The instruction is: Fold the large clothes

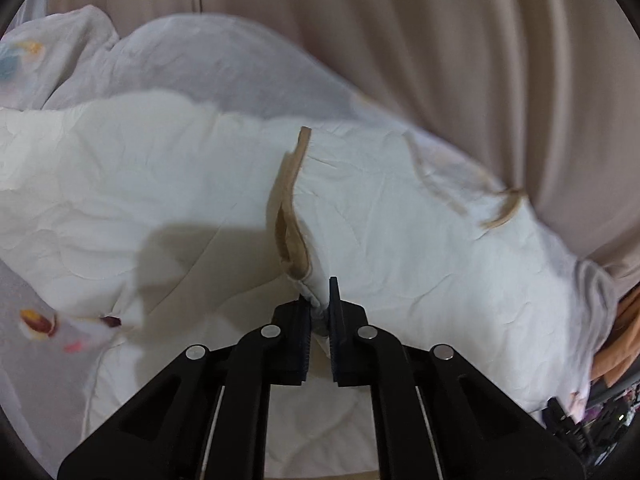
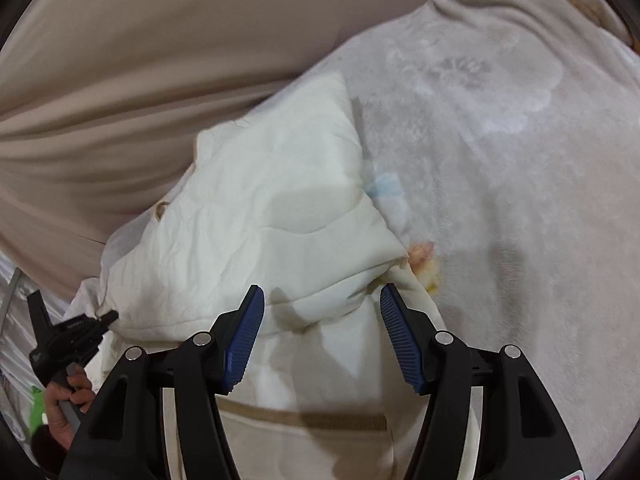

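The left tongs (image 1: 320, 312) are pinched almost shut on a hem corner of the white quilted garment (image 1: 160, 184), just below its tan trim (image 1: 290, 216); the cloth fills the narrow gap between the pads, so the grip looks firm. The right tongs (image 2: 322, 312) stand wide apart above a ridge of the same garment (image 2: 256, 216), holding nothing; whether the blue pads (image 2: 244, 332) brush the cloth I cannot tell. The garment lies spread and creased on a pale floral blanket (image 2: 500, 160), which seems to cover a bed, with a beige curtain (image 1: 460, 40) beyond.

The step in hand appears to be carrying one edge over to make a fold; to do it well, the left tongs should lift the hem only enough to clear the layer beneath and move it evenly, so the trim does not twist; the right tongs would best close on the ridge between their pads, taking the top layer alone and leaving the blanket; a snagged blanket would drag the whole pile.
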`<state>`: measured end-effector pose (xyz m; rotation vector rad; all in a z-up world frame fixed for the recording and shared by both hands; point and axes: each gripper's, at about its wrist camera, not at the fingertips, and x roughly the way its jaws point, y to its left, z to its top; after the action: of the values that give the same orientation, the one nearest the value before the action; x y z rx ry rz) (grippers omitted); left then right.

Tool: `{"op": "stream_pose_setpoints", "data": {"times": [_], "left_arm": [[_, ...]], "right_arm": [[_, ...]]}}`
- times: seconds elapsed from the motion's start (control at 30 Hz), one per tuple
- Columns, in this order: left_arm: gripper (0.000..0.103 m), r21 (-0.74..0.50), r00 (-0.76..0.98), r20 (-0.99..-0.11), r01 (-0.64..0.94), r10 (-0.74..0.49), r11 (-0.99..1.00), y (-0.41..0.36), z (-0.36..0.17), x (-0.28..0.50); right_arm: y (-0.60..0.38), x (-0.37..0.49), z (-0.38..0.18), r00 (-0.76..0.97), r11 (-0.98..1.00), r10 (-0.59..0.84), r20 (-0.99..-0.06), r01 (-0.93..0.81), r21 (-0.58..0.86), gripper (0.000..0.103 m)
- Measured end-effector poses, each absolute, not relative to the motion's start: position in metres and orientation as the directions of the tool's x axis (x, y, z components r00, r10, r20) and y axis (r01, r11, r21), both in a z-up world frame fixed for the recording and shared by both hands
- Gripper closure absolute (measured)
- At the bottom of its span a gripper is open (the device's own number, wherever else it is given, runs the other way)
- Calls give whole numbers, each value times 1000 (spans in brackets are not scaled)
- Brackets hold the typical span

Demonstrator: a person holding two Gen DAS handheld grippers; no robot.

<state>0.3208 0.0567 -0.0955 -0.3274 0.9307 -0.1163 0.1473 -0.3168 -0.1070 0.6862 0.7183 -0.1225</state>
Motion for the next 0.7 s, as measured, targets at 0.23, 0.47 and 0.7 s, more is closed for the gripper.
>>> {"op": "stream_pose_setpoints", "data": {"times": [0.23, 0.47, 0.7], "left_arm": [[96, -289, 570, -793, -41, -215, 957, 50, -121, 323], [95, -213, 571, -805, -26, -160, 977, 37, -139, 323], [72, -311, 576, -786, -56, -224, 949, 53, -121, 311]], "right_arm": [[-328, 161, -81, 826, 784, 90, -557, 286, 550, 93], [-331, 178, -109, 739, 831, 30, -673, 355, 427, 95], [-345, 148, -88, 729, 838, 0, -684, 373, 398, 81]]}}
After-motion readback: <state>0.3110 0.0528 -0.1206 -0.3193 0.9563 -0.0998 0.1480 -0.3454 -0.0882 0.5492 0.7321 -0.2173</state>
